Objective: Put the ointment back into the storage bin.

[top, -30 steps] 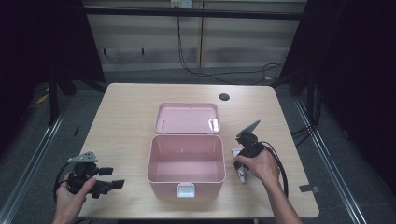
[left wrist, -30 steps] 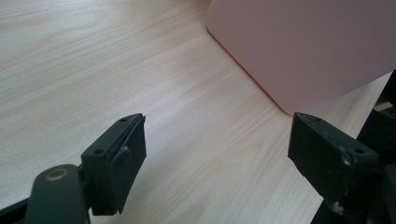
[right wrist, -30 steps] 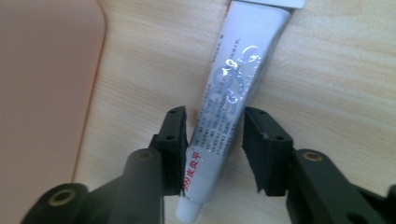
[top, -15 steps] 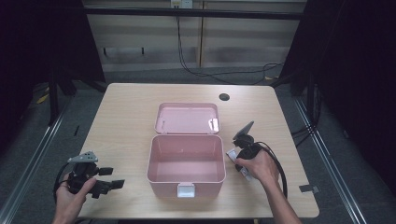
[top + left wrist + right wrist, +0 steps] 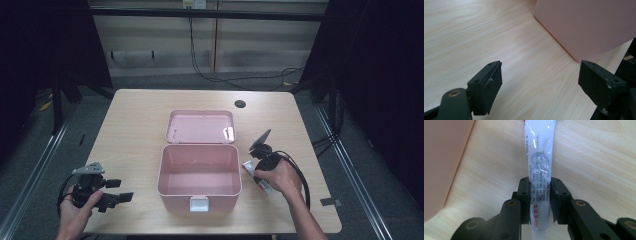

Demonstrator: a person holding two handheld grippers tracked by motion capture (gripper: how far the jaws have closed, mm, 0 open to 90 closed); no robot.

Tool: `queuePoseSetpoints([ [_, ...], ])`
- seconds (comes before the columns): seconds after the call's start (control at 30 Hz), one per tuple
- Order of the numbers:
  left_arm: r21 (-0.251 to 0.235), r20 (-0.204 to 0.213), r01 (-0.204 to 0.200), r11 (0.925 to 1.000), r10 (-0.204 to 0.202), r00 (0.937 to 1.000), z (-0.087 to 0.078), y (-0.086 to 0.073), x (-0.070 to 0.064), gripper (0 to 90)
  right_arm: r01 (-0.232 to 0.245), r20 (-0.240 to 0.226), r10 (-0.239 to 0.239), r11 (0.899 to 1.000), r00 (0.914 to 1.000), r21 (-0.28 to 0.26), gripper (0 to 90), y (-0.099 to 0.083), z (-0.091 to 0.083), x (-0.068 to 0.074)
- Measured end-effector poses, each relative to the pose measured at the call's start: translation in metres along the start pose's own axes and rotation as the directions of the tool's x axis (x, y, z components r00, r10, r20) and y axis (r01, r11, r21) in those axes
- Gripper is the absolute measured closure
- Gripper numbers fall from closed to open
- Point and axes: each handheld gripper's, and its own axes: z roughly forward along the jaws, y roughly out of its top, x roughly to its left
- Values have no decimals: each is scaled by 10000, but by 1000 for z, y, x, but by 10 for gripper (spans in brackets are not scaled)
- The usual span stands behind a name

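The right gripper (image 5: 540, 202) pinches 1 white tube (image 5: 539, 167) lying on the worktop (image 5: 130, 120) just right of the open pink box (image 5: 199, 172), toward the right edge. Grasp looks made; lifting it into the empty box remains. The left gripper (image 5: 539, 85) is spread, idle near the front-left corner.
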Motion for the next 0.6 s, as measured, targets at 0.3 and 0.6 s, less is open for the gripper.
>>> queuePoseSetpoints([
  [0.3,15,54,19,10000,-19,10000,1,0,0,191,459,-188,-458,9989,9988,79,719,-7,-7,0],
  [0.6,36,33,24,10000,-24,10000,1,0,0,191,1675,-535,-1688,9855,9842,-287,718,-18,-21,-1],
])
